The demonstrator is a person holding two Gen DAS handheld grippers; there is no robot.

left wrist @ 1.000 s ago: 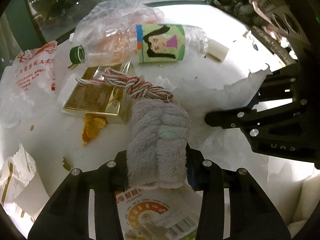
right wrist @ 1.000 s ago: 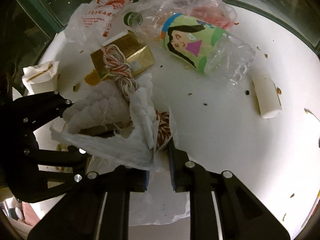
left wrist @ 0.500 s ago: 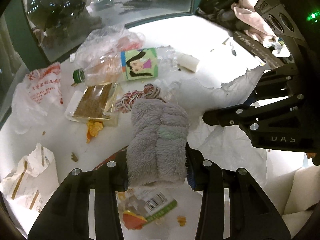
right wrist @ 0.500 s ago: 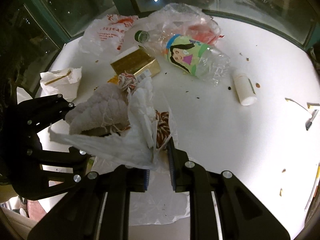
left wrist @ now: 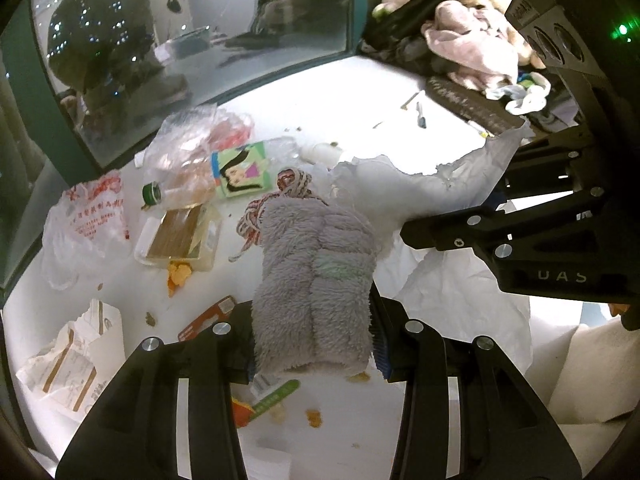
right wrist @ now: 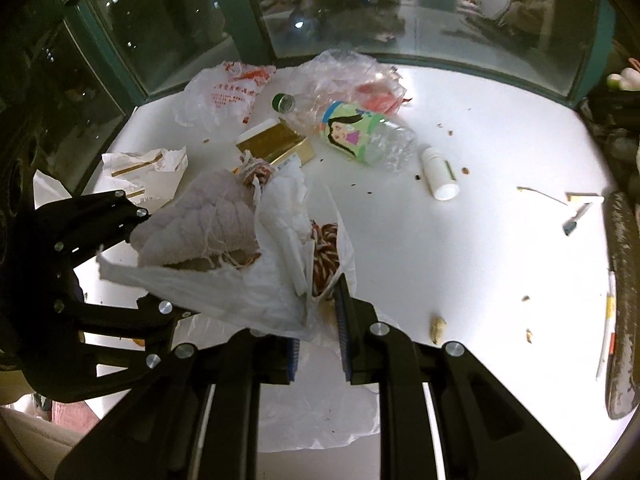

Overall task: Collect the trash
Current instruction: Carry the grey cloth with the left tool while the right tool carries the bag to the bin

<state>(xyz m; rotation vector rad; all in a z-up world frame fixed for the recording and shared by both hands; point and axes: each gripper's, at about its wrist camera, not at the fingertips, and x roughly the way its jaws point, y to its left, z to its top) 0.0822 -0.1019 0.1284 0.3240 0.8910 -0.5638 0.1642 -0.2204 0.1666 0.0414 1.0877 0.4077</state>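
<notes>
A grey fluffy cloth (left wrist: 316, 280) stands up between the fingers of my left gripper (left wrist: 316, 344), which is shut on it. A red-and-white cord (left wrist: 292, 184) trails from the cloth's far end. In the right wrist view that cord (right wrist: 326, 252) hangs into a torn white plastic bag (right wrist: 240, 292). My right gripper (right wrist: 318, 336) is shut on the bag's edge and holds its mouth up beside the cloth (right wrist: 200, 224). Both grippers hang well above the white table (right wrist: 480, 260).
On the table lie a crushed bottle with a cartoon label (right wrist: 360, 136), a gold box (right wrist: 276, 144), a small white bottle (right wrist: 440, 174), a printed plastic bag (right wrist: 228, 96), a paper wrapper (right wrist: 140, 168) and crumbs. Glass panes close the far side. Plush things (left wrist: 472, 44) are piled at the back right.
Both grippers have risen together, carrying the cloth and the bag. The trash on the table now looks smaller and farther below. Neither grip has changed.
</notes>
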